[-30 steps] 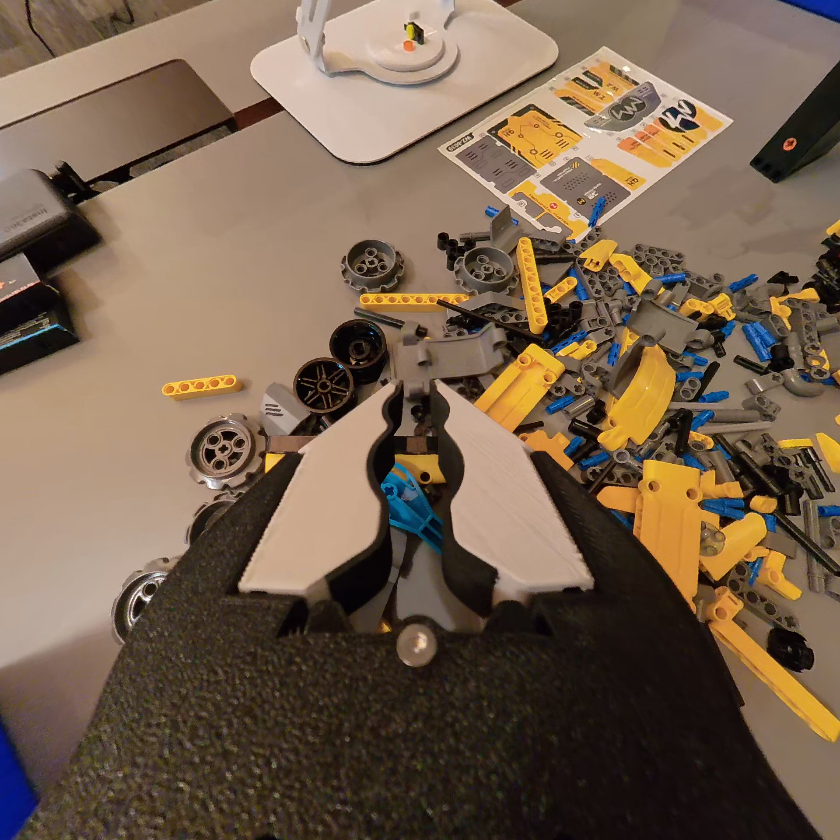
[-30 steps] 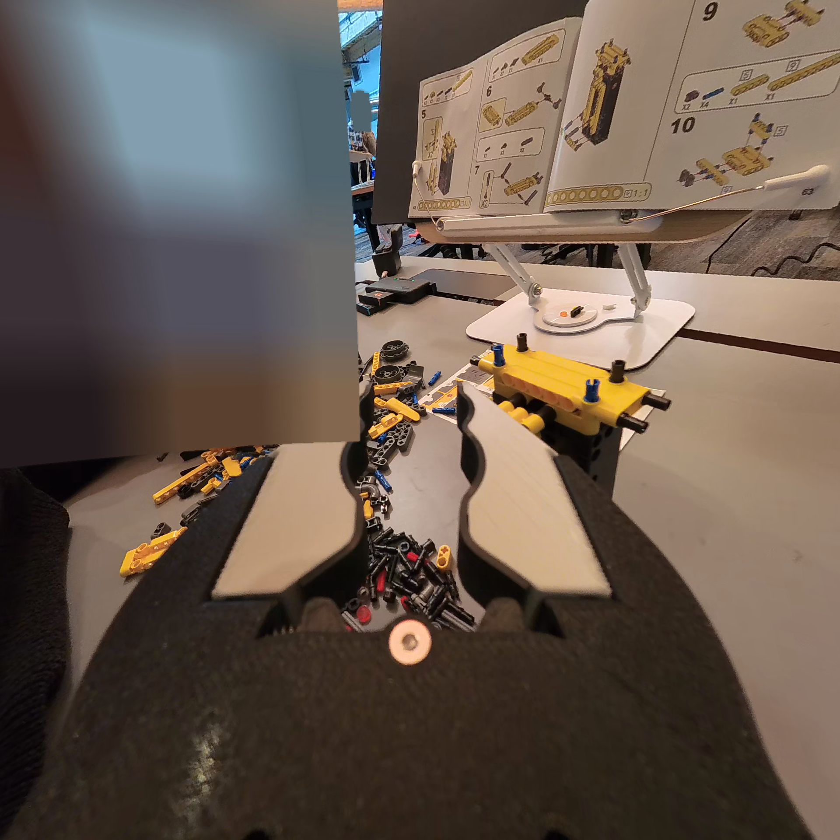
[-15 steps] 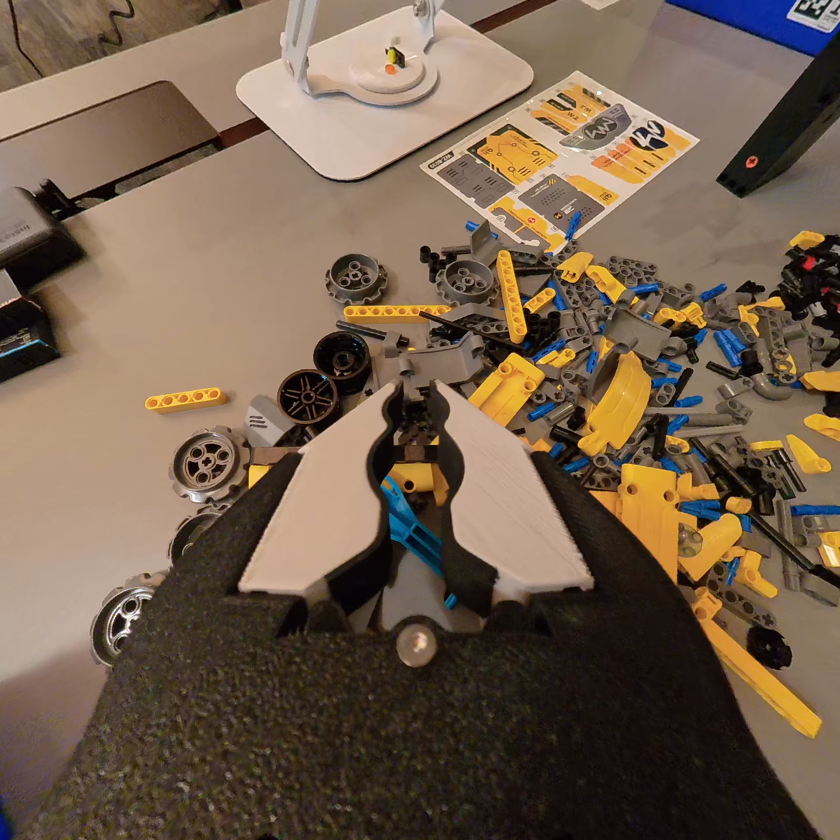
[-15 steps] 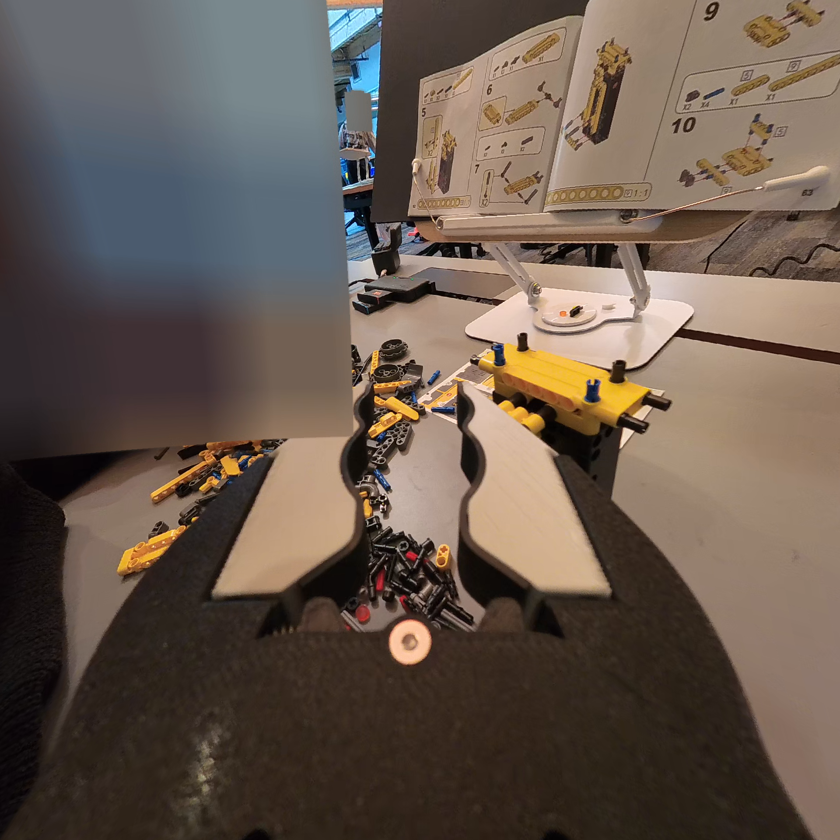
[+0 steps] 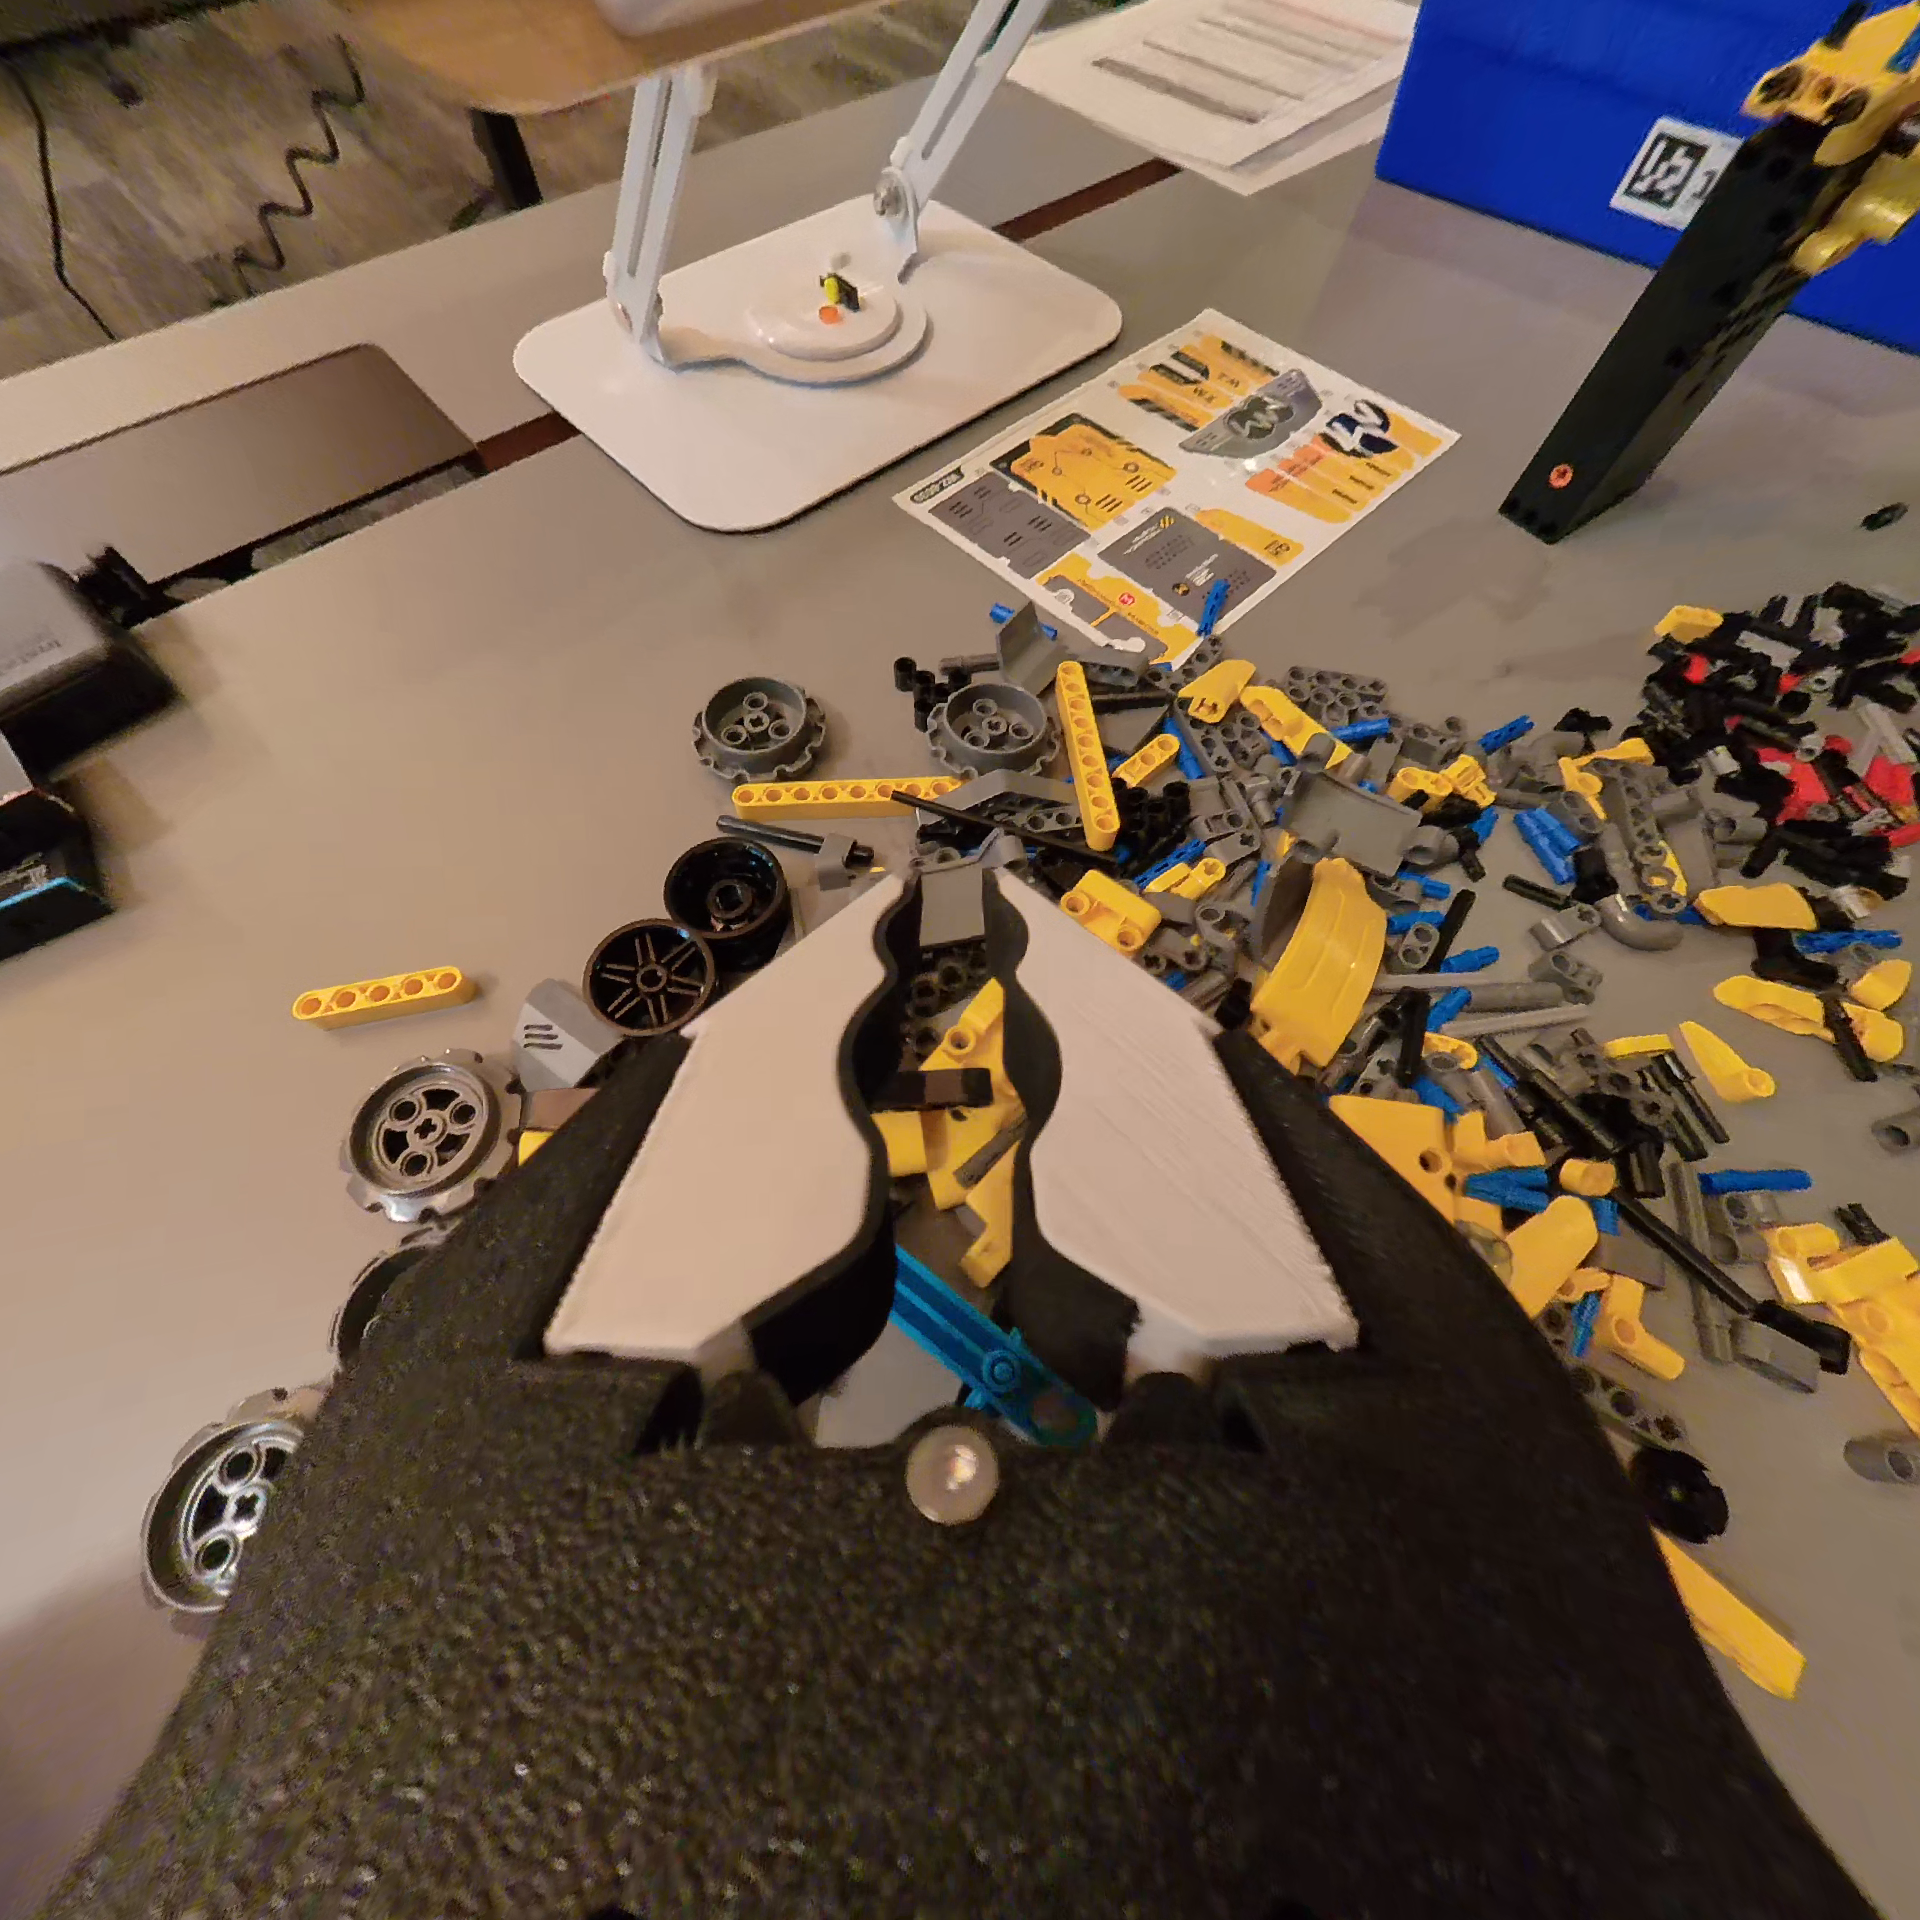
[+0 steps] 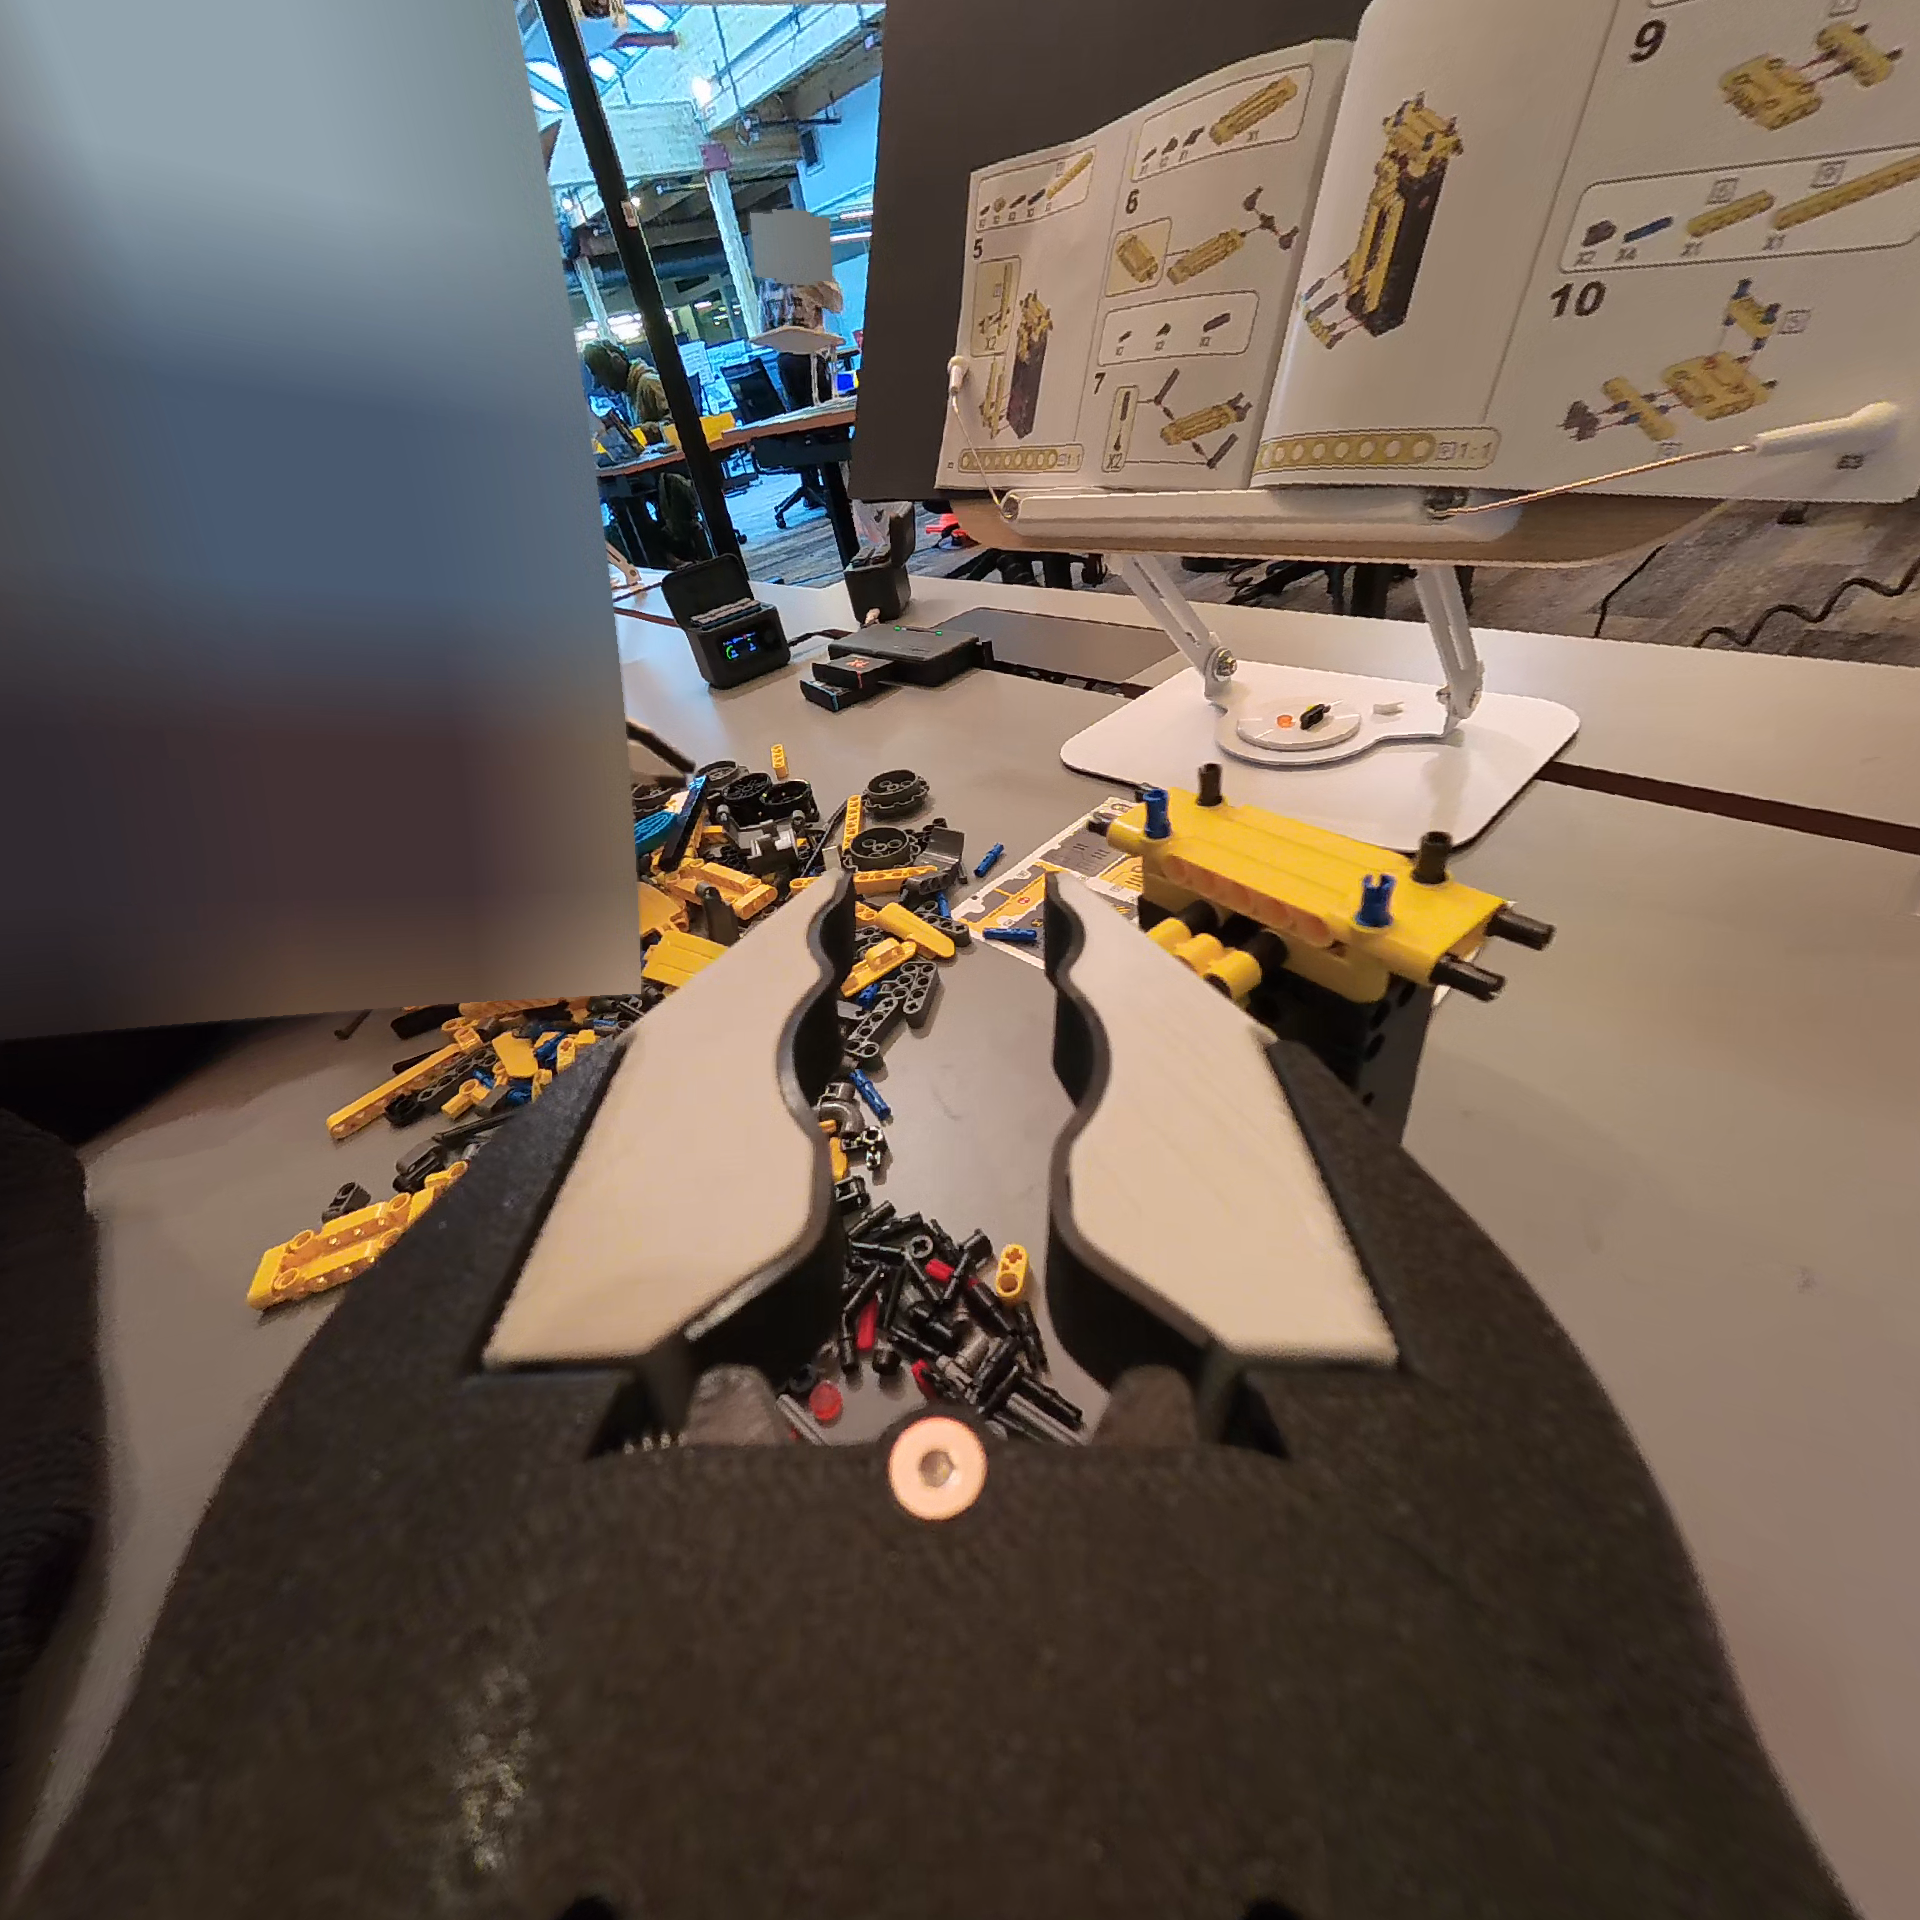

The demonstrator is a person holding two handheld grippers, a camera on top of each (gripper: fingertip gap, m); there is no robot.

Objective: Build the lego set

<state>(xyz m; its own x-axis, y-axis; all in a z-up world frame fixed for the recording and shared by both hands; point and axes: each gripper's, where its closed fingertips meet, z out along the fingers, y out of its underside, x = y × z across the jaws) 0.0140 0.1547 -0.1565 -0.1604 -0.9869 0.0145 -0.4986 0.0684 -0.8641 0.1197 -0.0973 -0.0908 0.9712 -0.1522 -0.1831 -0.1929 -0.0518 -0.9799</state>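
My left gripper [image 5: 956,883] is nearly shut, its tips pinching a small grey piece [image 5: 954,912] over the left edge of a pile of yellow, grey, blue and black building parts [image 5: 1351,935]. Black wheels [image 5: 649,977] and grey hubs [image 5: 421,1132] lie just left of it. My right gripper [image 6: 948,888] is open and empty, above a heap of small black and red pins [image 6: 935,1299]. A yellow-topped black assembly [image 6: 1299,883] stands just right of its right finger; it also shows in the left wrist view [image 5: 1662,312].
A sticker sheet [image 5: 1174,488] lies beyond the pile. A white book stand [image 5: 821,384] holds an open instruction booklet [image 6: 1455,239]. A blue box [image 5: 1558,125] stands at the far right. Dark electronic devices [image 6: 894,655] sit at the table's far left. A loose yellow beam [image 5: 384,995] lies apart. Tip to tip, the grippers are about 30 cm apart.
My left gripper has closed on the grey piece, which now sits between the tips, and its view has swung up toward the stand. The right gripper has barely moved.
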